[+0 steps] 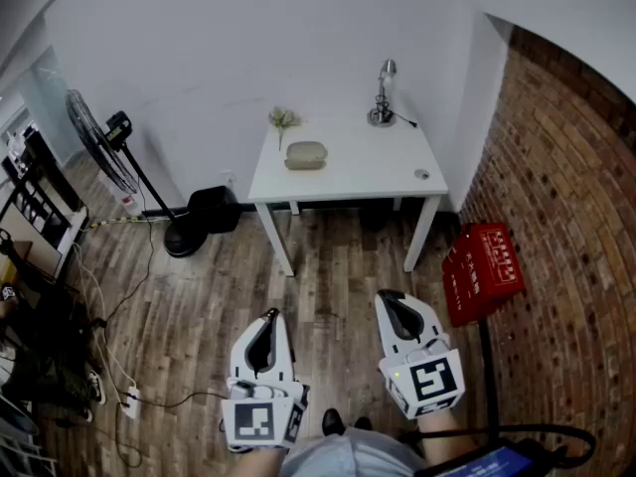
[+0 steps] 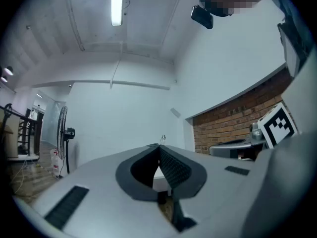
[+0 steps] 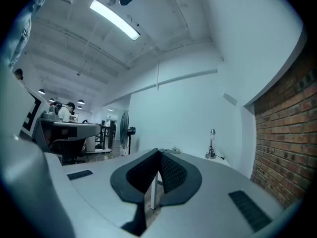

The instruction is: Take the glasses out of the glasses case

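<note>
The beige oval glasses case [image 1: 305,155] lies on the small white table [image 1: 378,167], toward its nine o'clock side. It is at twelve o'clock from both tools and well apart from them, too small to show how its lid sits. The white-and-grey left gripper [image 1: 269,316] and right gripper [image 1: 389,295] each have their jaws pressed together on nothing, and in both gripper views their own bodies cover the case.

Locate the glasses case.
Head view: the glasses case lies on the white table, left half, just in front of the small sprig; the desk lamp stands off to its right.
</note>
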Action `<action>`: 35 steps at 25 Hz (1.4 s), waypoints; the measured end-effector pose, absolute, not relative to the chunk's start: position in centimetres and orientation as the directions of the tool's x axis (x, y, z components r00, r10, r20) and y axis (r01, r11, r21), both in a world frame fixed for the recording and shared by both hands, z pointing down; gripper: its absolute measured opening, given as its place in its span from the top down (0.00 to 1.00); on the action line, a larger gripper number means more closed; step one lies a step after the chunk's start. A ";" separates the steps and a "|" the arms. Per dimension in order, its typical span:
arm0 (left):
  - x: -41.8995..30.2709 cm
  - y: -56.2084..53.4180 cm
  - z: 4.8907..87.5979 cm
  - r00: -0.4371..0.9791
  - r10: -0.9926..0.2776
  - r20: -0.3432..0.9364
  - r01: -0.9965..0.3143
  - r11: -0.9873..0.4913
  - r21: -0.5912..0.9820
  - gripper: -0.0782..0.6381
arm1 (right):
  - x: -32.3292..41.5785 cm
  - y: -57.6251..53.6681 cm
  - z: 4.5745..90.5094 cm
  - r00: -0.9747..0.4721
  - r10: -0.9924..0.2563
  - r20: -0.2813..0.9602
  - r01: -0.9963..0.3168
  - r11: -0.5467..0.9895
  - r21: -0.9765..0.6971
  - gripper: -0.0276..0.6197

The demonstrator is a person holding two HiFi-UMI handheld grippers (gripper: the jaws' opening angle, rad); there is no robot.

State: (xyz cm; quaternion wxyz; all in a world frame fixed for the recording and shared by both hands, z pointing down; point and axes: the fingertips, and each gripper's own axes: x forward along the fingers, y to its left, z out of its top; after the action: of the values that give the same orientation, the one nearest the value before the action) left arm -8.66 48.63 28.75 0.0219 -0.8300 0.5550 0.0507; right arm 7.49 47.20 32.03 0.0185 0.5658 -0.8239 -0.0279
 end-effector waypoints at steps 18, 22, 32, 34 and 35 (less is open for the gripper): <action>-6.4 49.0 28.4 0.360 -0.928 -0.100 -0.933 -0.361 -0.009 0.88 | 10.4 46.9 31.0 -0.366 -0.929 -0.060 -0.930 0.362 0.060 0.55; -5.9 49.0 28.6 0.345 -0.934 -0.092 -0.938 -0.344 -0.032 0.88 | 11.3 46.2 31.0 -0.358 -0.931 -0.070 -0.932 0.352 0.091 0.55; -7.1 45.0 30.9 0.305 -0.950 -0.059 -0.952 -0.306 0.000 0.88 | 11.2 41.8 32.0 -0.365 -0.929 -0.056 -0.928 0.359 0.099 0.55; -7.7 43.2 31.5 0.300 -0.952 -0.054 -0.953 -0.301 0.011 0.88 | 10.7 40.1 32.6 -0.364 -0.930 -0.042 -0.928 0.359 0.102 0.55; -8.1 42.1 31.8 0.299 -0.953 -0.051 -0.954 -0.301 0.016 0.88 | 10.5 39.0 32.8 -0.363 -0.931 -0.037 -0.928 0.358 0.104 0.55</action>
State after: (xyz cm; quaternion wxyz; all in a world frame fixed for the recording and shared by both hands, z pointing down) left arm -8.06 42.08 31.76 0.0085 -0.8060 0.5913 0.0252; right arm 10.46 39.05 32.81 0.0142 0.5643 -0.8237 -0.0532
